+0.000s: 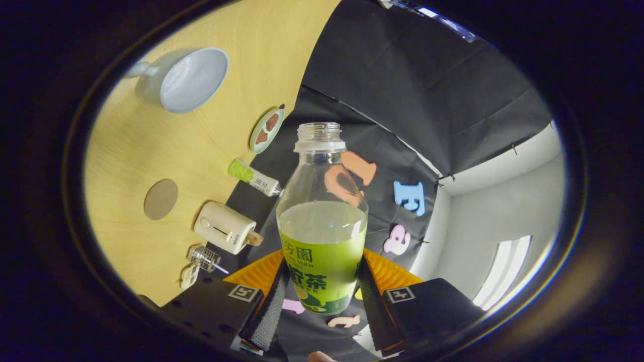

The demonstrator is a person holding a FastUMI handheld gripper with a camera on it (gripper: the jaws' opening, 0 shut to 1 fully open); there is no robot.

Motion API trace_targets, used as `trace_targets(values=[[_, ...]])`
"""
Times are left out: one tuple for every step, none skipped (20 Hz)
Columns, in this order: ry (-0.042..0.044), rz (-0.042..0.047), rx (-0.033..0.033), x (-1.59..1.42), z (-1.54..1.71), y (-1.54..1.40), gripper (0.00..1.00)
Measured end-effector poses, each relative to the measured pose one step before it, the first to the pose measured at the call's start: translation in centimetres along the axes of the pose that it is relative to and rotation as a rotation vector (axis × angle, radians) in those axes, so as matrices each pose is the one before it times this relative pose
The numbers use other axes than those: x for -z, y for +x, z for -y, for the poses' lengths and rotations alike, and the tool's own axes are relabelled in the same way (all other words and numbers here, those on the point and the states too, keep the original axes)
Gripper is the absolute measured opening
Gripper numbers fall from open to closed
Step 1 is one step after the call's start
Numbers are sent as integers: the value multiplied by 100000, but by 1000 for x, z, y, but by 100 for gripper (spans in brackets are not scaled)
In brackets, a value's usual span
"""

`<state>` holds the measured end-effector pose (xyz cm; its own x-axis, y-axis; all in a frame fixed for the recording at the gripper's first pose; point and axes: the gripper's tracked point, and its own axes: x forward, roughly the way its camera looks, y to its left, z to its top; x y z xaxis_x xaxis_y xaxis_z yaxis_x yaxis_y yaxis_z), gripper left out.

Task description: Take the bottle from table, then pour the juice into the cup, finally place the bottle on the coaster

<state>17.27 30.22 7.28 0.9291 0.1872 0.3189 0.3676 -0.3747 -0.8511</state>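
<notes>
Claw (322, 296) clamped on the bottle (322, 221): both fingers press the labelled lower body from either side, bottle centred between them, lifted clear of the worktop (131, 151). Cap is off, neck open. Bottle's long axis runs straight ahead along the fingers, mouth pointing away from the claw. The view is rolled, so the worktop stands to one side and the juice surface sits roughly square to the bottle axis, about half way up; judged from that, the bottle is close to upright and pouring has not begun. Cup (188, 79) lies well apart from the bottle mouth, off to the worktop side and beyond it, its open bowl facing the camera, apparently empty. Coaster (161, 199), a plain brown disc, sits nearer the claw than the cup, on bare worktop. Between them and the booth wall: a round patterned dish (266, 129), a small green-capped tube (254, 177), a white toaster-like box (225, 227), a small wire rack (204, 258). Judgement: next move needs the mouth carried across over the cup rim, then tipped toward it; the gap to the cup governs.
</notes>
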Motion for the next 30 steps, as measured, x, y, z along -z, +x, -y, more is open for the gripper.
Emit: trace_targets(values=[[3878,-777,-2087,17,-524,-7,77],[3601,-756,-1709,145,-389,-40,77],[3566,-932,-1529,28,-315,-115,77],[3854,-1288,-1319,259,-312,-90,77],[4502,-1113,-1119,92,-368,-99,77],[5038,-1074,-1878,184,-506,-179,77],[5041,-838,-2371,117,-639,-80,77],[5022,-771,-2129,104,-575,-142,77],[5334,-245,-1338,14,-300,-71,77],[5776,-132,-1387,8,-230,-202,77],[6125,-310,-1488,35,-289,-142,77],[6226,-168,-1552,82,-254,-244,77],[6423,-362,-745,195,29,-293,77],[6906,-701,-790,302,-61,-364,77],[7510,-947,-1926,438,-328,-41,77],[7886,-927,-2148,365,-308,-69,77],[7986,-320,-1849,163,-121,-150,77],[7703,-203,-1184,-24,204,-124,77],[7155,178,-875,-24,472,-14,77],[7112,473,-666,-123,413,25,77],[6808,796,-904,-153,443,73,77],[6093,-162,-646,-178,449,92,77],[5768,-125,-890,-2,511,109,77],[5895,-191,-1255,-148,327,214,77],[6281,-213,-1377,-160,242,322,77],[6228,-356,-1725,-211,122,170,77],[5860,-590,-1730,-43,281,213,77],[4813,-731,-1795,-180,2,94,77],[3790,-702,-1453,-211,150,186,77],[2797,-642,-902,-188,149,295,77]])
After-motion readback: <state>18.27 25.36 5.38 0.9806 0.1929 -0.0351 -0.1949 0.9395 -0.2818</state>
